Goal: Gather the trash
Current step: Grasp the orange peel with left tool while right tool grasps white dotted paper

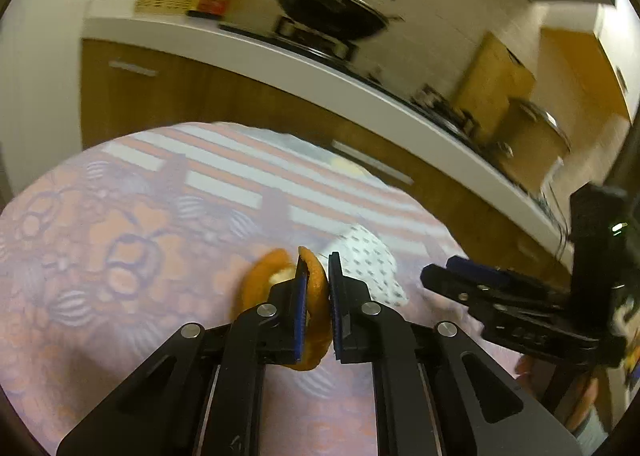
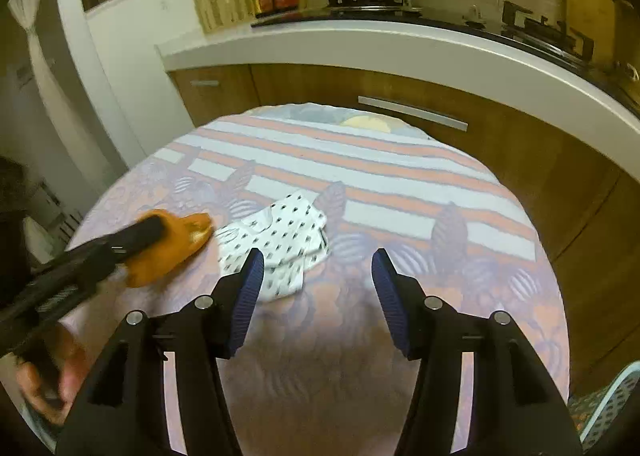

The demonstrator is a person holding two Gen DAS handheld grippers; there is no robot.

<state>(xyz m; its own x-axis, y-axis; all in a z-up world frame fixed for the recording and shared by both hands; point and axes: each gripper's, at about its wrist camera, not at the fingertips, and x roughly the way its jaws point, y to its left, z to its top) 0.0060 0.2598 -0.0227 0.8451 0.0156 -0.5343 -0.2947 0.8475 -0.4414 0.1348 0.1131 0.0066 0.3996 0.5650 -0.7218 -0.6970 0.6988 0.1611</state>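
Left wrist view: the left hand-held gripper [image 1: 318, 276] is nearest, its jaws closed narrow on a curled piece of orange peel [image 1: 280, 296] low on the patterned tablecloth [image 1: 120, 248]. The peel looks light, thin and leathery; it should bend rather than break, and the pinch sits across one upright edge, a fair hold. A crumpled dotted paper wrapper [image 1: 372, 268] lies just beyond the peel. The right hand-held gripper [image 1: 460, 276] enters from the right, close to it.

Right wrist view: the right hand-held gripper [image 2: 318, 276] stands half open and empty above the table. The wrapper [image 2: 280, 244] lies just ahead of its left finger: light, soft, crushable, best taken at a raised fold. Nothing blocks it; the peel [image 2: 172, 248] and left hand-held gripper [image 2: 144, 232] crowd its left side.
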